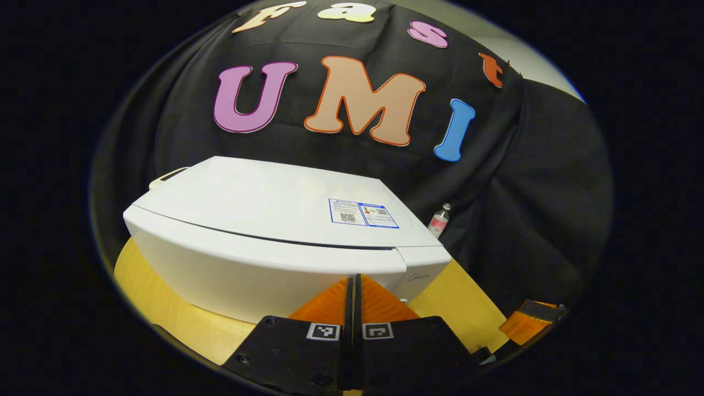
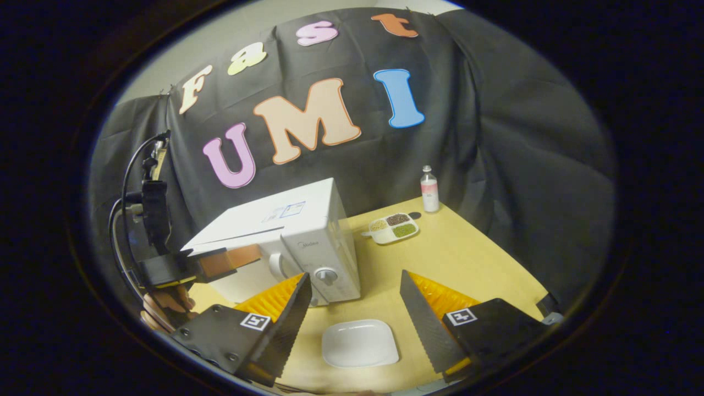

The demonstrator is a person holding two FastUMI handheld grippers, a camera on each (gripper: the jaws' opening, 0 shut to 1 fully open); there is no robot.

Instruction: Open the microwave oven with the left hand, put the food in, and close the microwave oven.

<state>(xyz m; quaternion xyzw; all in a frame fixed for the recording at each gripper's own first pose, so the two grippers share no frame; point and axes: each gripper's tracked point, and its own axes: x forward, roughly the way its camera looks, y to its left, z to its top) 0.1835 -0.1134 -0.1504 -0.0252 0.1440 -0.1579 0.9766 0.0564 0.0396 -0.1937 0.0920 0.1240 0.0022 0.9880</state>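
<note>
The white microwave (image 1: 264, 231) stands on the yellow table with its door closed. My left gripper (image 1: 355, 283) is shut with nothing between its fingers, its tips right at the door's front near the control panel. From the right gripper view, the microwave (image 2: 308, 225) is at centre left and the left gripper (image 2: 248, 256) is against its door, held by a hand (image 2: 165, 308). A small white tray (image 2: 393, 227) with three kinds of food lies behind the microwave's right side. My right gripper (image 2: 355, 280) hangs open above a white plate (image 2: 360, 344) that looks empty.
A small bottle with a pink label (image 2: 429, 190) stands at the table's back edge, beside the tray, and appears past the microwave's corner as the bottle (image 1: 440, 219). Bare yellow table (image 2: 467, 258) stretches right of the microwave. Cables hang at the far left.
</note>
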